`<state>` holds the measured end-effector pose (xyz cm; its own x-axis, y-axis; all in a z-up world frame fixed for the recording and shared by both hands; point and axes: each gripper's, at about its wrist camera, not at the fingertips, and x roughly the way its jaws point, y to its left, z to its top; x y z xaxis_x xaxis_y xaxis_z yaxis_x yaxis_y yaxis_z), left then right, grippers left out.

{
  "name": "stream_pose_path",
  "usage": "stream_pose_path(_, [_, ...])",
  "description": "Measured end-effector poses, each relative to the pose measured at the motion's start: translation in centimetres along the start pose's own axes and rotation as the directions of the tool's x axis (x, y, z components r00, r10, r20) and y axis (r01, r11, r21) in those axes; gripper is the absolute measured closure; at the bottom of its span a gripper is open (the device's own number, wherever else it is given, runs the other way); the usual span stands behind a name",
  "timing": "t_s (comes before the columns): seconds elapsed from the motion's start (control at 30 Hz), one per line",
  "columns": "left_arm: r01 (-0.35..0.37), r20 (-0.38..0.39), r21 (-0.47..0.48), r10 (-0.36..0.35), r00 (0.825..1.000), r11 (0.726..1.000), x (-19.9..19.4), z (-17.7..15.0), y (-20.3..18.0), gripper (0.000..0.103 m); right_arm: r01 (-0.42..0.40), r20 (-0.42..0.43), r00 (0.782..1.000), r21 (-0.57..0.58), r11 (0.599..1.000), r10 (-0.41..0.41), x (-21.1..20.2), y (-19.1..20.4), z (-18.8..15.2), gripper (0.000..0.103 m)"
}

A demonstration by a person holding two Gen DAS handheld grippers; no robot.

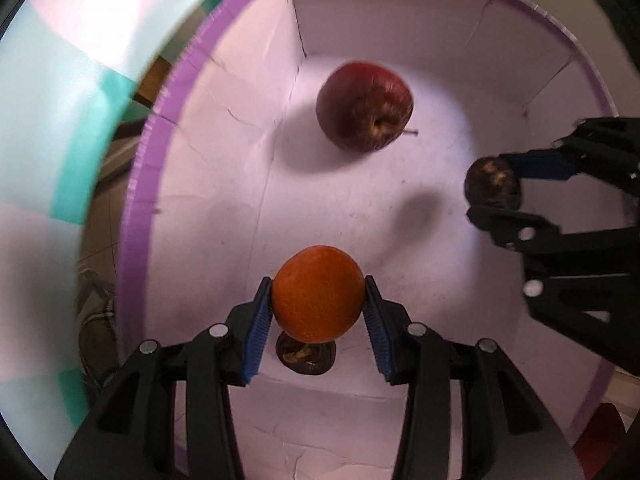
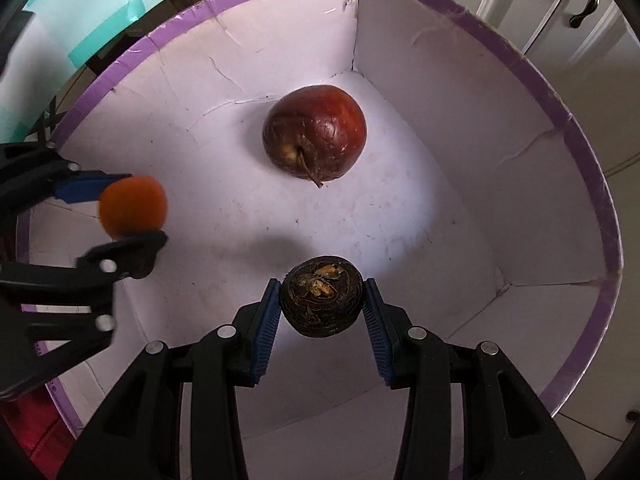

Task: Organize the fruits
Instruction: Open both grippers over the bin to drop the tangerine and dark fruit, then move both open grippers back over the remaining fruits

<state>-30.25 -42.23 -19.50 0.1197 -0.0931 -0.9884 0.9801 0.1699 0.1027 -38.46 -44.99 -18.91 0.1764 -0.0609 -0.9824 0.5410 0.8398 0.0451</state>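
Note:
A white box with a purple rim (image 1: 140,184) (image 2: 592,184) holds a dark red apple (image 1: 365,106) (image 2: 315,132) lying on its floor. My left gripper (image 1: 318,316) is shut on an orange (image 1: 318,294) and holds it above the box floor; it also shows in the right wrist view (image 2: 132,208). A second dark brown fruit (image 1: 306,354) lies on the floor under the orange. My right gripper (image 2: 322,304) is shut on a dark brown shrivelled fruit (image 2: 322,296) over the box; it also shows in the left wrist view (image 1: 494,184).
A white and teal box (image 1: 48,120) stands left of the purple box. White cabinet doors with dark handles (image 2: 580,4) stand beyond it at the right. Something red (image 2: 36,440) lies outside the box at the lower left.

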Motion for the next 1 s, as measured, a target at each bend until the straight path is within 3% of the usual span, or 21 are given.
stream_pose_path(0.17, [0.002,-0.027,-0.001,-0.002,1.0,1.0,1.4,0.0,0.1,0.058,0.011,-0.037,0.999,0.001,1.0,-0.011,0.6,-0.3,-0.2,0.061])
stream_pose_path(0.3, [0.028,-0.019,-0.016,-0.028,0.999,0.999,1.5,-0.1,0.8,0.058,0.024,-0.051,0.998,0.009,1.0,-0.023,0.5,-0.3,-0.2,0.053])
stream_pose_path(0.37, [0.038,0.026,-0.021,-0.038,0.999,0.999,0.7,-0.3,1.3,0.046,0.025,-0.055,0.998,0.007,1.0,-0.024,0.4,-0.2,-0.3,0.046])
stream_pose_path(0.43, [0.047,0.078,-0.024,-0.045,0.996,0.999,-0.5,-0.6,1.6,0.041,0.038,-0.051,0.998,0.006,0.999,-0.037,0.1,-0.2,-0.2,0.042])
stream_pose_path(0.5, [0.035,0.162,-0.008,-0.033,0.986,0.999,-2.5,-1.3,1.7,0.036,0.056,-0.031,0.998,0.014,0.998,-0.055,-0.7,-0.4,-0.3,0.042])
stream_pose_path(0.57, [0.027,0.269,0.015,-0.03,0.963,1.0,-5.3,-2.7,1.7,0.024,0.056,0.005,0.998,0.027,0.998,-0.056,-2.2,-0.8,-0.2,0.042])
stream_pose_path(0.63, [-0.002,0.369,0.014,-0.003,0.929,1.0,-7.9,-4.1,1.7,0.022,0.078,0.058,0.995,0.037,0.996,-0.08,-4.5,-1.1,-0.1,0.041])
stream_pose_path(0.67, [-0.019,0.45,0.015,0.011,0.893,1.0,-10.2,-5.4,2.0,0.022,0.091,0.089,0.992,0.041,0.995,-0.094,-5.6,-1.6,0.1,0.041])
stream_pose_path(0.7, [-0.03,0.493,0.011,0.021,0.87,0.999,-11.5,-6.1,2.3,0.02,0.102,0.138,0.985,0.05,0.994,-0.108,-7.2,-1.4,0.5,0.04])
stream_pose_path(0.73, [-0.063,0.567,-0.013,0.059,0.821,0.998,-13.8,-7.6,3.0,0.015,0.105,0.176,0.978,0.058,0.993,-0.114,-8.5,-1.1,0.9,0.038])
stream_pose_path(0.77, [-0.086,0.606,-0.039,0.091,0.791,0.996,-15.2,-8.3,3.3,0.009,0.102,0.216,0.97,0.066,0.993,-0.114,-9.9,-0.5,1.4,0.034])
stream_pose_path(0.8, [-0.109,0.652,-0.087,0.139,0.745,0.99,-17.2,-9.7,4.3,0.007,0.084,0.281,0.955,0.064,0.994,-0.099,-11.8,0.5,1.7,0.031])
stream_pose_path(0.83, [-0.118,0.673,-0.122,0.169,0.72,0.986,-18.4,-10.5,4.9,0.007,0.062,0.333,0.94,0.053,0.997,-0.076,-13.0,1.0,3.0,0.03])
stream_pose_path(0.87, [-0.126,0.697,-0.199,0.231,0.679,0.972,-20.2,-12.1,6.9,0.007,0.039,0.386,0.921,0.038,0.999,-0.05,-14.5,2.2,3.2,0.028])
stream_pose_path(0.93, [-0.113,0.706,-0.301,0.301,0.64,0.947,-22.4,-13.9,9.5,0.004,-0.018,0.499,0.867,-0.01,1.0,0.021,-17.4,5.3,4.0,0.022])
stream_pose_path(0.97, [-0.093,0.701,-0.386,0.357,0.617,0.918,-23.7,-15.4,11.8,0.003,-0.043,0.531,0.846,-0.028,0.999,0.051,-18.2,6.2,4.1,0.016])
stream_pose_path(1.0, [-0.077,0.687,-0.453,0.402,0.605,0.888,-24.5,-16.6,13.5,0.002,-0.081,0.566,0.818,-0.058,0.995,0.099,-19.3,7.8,4.3,0.016])
